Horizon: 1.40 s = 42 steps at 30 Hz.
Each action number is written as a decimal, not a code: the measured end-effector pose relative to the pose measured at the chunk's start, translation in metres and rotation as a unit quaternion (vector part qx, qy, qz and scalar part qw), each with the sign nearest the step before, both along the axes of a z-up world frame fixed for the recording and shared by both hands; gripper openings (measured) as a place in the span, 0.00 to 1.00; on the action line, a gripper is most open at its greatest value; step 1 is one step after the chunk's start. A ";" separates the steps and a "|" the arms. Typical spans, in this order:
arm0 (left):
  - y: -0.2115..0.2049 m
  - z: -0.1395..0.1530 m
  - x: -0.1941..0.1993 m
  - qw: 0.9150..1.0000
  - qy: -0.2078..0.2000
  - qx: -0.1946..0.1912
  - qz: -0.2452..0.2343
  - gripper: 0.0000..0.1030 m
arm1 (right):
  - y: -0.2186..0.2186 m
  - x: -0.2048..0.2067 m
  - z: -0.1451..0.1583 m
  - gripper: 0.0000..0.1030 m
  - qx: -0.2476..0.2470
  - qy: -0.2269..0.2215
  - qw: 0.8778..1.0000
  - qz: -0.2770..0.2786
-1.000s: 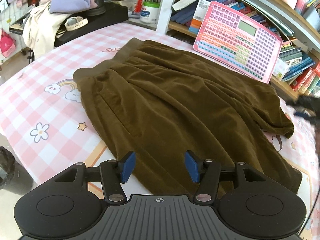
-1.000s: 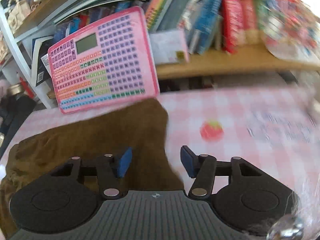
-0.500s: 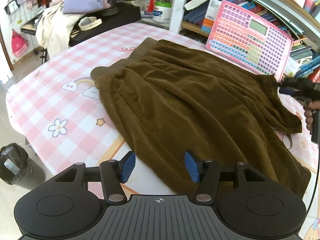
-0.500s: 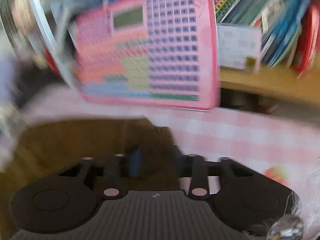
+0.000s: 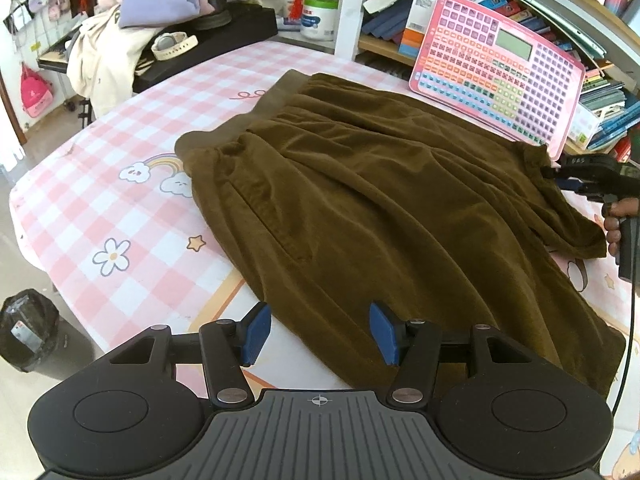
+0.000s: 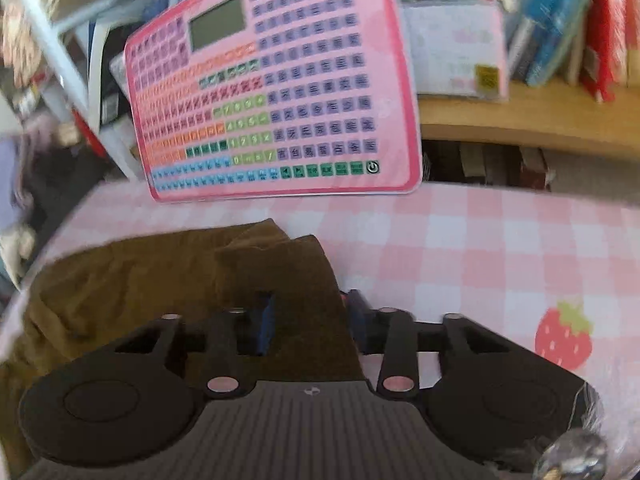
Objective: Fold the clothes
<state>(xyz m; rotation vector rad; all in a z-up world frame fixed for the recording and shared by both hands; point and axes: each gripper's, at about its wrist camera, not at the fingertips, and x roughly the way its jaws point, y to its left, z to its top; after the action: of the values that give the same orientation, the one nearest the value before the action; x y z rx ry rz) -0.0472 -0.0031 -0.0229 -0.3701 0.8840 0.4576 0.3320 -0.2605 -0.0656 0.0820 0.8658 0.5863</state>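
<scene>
One garment on the bench: a pair of brown velvet trousers (image 5: 360, 208), lying flat across the middle of the pink checked bench cloth (image 5: 120, 184); waistband toward the far left edge, leg ends toward the right edge; the pile is creased in long folds along the legs, and one side pocket slit shows near the front edge. Two grippers in view; the left gripper (image 5: 318, 330) hangs above the near front edge of the trousers, its blue fingers (image 5: 256, 330) standing apart with nothing between them, the cloth below them untouched. The right gripper (image 6: 310, 320) is at the far right leg end by the back edge; its fingers have just been closing and are now clamped on a raised flap of the hem. One pink key-grid tablet (image 5: 496, 80) leans against the shelving behind the back edge; one hand (image 5: 618, 220) shows at the right.
</scene>
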 end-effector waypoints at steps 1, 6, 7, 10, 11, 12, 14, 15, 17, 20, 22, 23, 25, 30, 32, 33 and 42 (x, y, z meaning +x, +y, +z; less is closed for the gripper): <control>0.000 0.000 0.000 1.000 0.000 0.000 0.001 0.54 | 0.006 -0.003 0.002 0.11 -0.021 -0.011 1.000 0.004; 0.002 0.000 -0.001 1.000 -0.005 0.000 0.011 0.54 | -0.001 -0.041 0.036 0.05 -0.082 -0.164 0.975 -0.128; 0.002 0.000 0.000 1.000 -0.005 -0.002 0.012 0.54 | -0.008 -0.042 0.040 0.10 -0.079 -0.166 0.970 -0.161; 0.001 0.001 0.003 1.000 -0.009 -0.002 0.003 0.54 | -0.022 -0.028 0.037 0.39 -0.077 -0.120 0.977 -0.160; -0.001 0.002 0.004 1.000 -0.012 0.000 -0.003 0.54 | -0.031 -0.029 0.037 0.38 -0.073 -0.123 0.976 -0.165; -0.002 0.003 0.004 1.000 -0.015 0.001 -0.007 0.54 | -0.040 -0.030 0.038 0.38 -0.069 -0.127 0.975 -0.171; -0.003 0.003 0.003 1.000 -0.018 0.000 -0.010 0.54 | -0.057 -0.033 0.039 0.34 -0.072 -0.110 0.975 -0.178; -0.002 0.003 0.003 1.000 -0.018 -0.002 -0.010 0.54 | -0.066 -0.035 0.038 0.28 -0.066 -0.094 0.977 -0.180; -0.002 0.001 0.003 1.000 -0.019 -0.006 -0.010 0.54 | -0.080 -0.043 0.035 0.17 -0.045 -0.059 0.983 -0.169; -0.001 -0.001 0.004 1.000 -0.021 -0.012 -0.010 0.54 | -0.085 -0.075 0.030 0.15 -0.023 -0.045 0.993 -0.109; -0.003 -0.001 0.005 1.000 -0.023 -0.013 -0.015 0.54 | -0.079 -0.095 0.025 0.12 -0.034 -0.039 0.997 -0.064; -0.003 0.000 0.005 0.999 -0.024 -0.012 -0.018 0.54 | -0.074 -0.100 0.020 0.12 -0.060 -0.037 0.996 -0.051; -0.003 0.001 0.004 0.999 -0.027 -0.011 -0.023 0.54 | -0.070 -0.106 0.011 0.02 -0.103 -0.038 0.993 -0.040; 0.013 0.004 -0.003 0.999 -0.038 -0.008 -0.009 0.54 | -0.067 -0.100 0.011 0.00 -0.139 -0.054 0.986 -0.069; 0.027 0.005 -0.005 0.999 -0.048 -0.008 0.002 0.54 | -0.066 -0.102 0.019 0.00 -0.122 -0.054 0.988 -0.074; 0.036 0.005 -0.005 0.998 -0.054 -0.010 0.010 0.54 | -0.068 -0.110 0.025 0.01 -0.109 -0.061 0.989 -0.074; 0.133 -0.006 0.010 0.990 -0.097 -0.061 0.085 0.54 | -0.073 -0.224 0.050 0.10 -0.089 -0.049 0.990 -0.096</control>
<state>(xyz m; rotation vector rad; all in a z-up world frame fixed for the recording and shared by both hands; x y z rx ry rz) -0.0367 0.1299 -0.0291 -0.5956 0.6956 0.5168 0.1080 -0.3333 -0.0158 -0.0250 0.8009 0.3296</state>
